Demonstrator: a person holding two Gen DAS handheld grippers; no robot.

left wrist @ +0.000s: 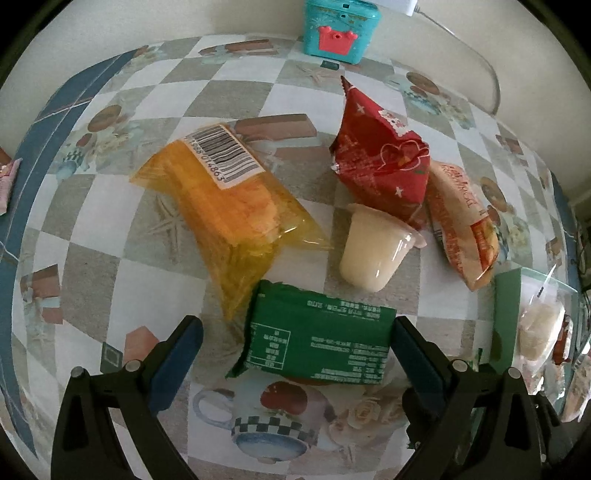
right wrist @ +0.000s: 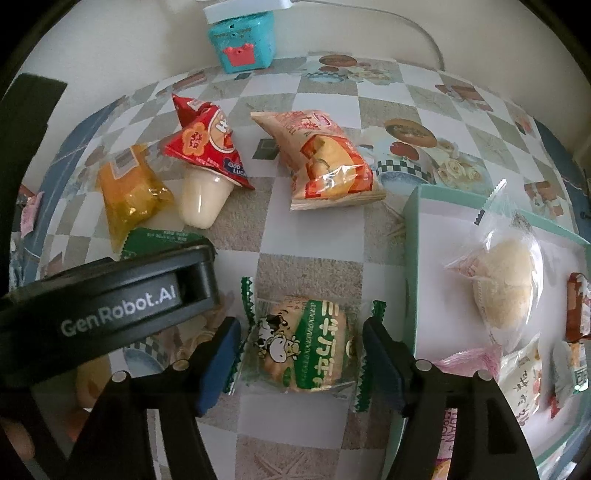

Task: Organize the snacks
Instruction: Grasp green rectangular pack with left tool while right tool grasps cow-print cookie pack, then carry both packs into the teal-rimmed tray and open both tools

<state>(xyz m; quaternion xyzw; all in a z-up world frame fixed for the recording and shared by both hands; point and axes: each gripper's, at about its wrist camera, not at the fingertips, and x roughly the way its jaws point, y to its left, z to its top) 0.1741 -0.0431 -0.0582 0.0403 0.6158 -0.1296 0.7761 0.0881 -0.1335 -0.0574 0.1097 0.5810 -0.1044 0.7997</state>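
Several packets already in box (right wrist: 412,236), six snacks left on tabletop (left wrist: 166,295); left claw (left wrist: 297,338) open astride green packet (left wrist: 317,343), right claw (right wrist: 301,363) open astride cow-print biscuit (right wrist: 303,347), neither gripped.

Checkered patterned tablecloth (left wrist: 236,92), plain cream wall (left wrist: 221,18) behind, soft dim light
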